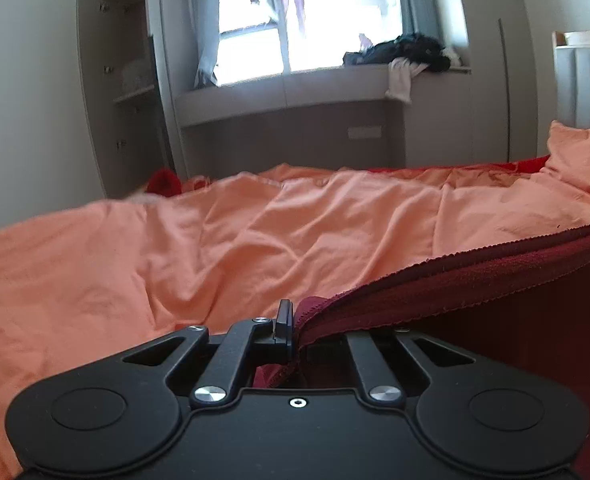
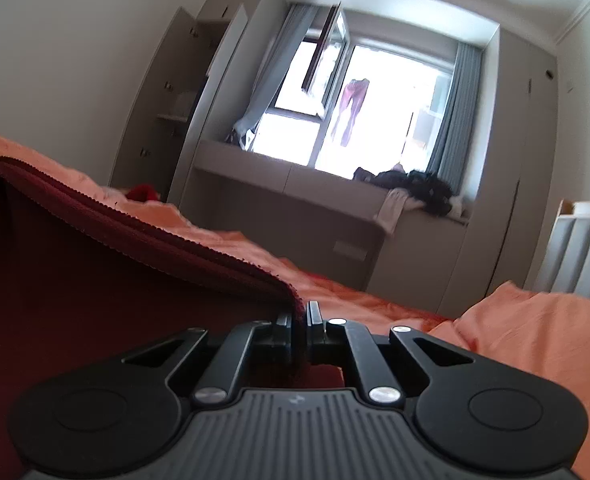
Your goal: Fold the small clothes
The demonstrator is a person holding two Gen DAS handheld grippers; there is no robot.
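A dark red garment [image 1: 475, 280] with a scalloped hem hangs stretched between my two grippers above an orange bedcover [image 1: 215, 248]. My left gripper [image 1: 295, 326] is shut on one corner of it, and the cloth runs off to the right edge of that view. In the right wrist view the same dark red garment [image 2: 135, 232] spans from the left edge down to my right gripper [image 2: 299, 322], which is shut on its other corner. Cloth hides the left gripper's right finger.
The orange bedcover [image 2: 535, 340] lies rumpled, with a pillow corner [image 1: 579, 148] at the right. Beyond it stand a grey window bench [image 1: 295, 92] with piled dark clothes [image 1: 407, 50], an open wardrobe [image 1: 123, 80] and a small red item [image 1: 163, 180] at the bed's far edge.
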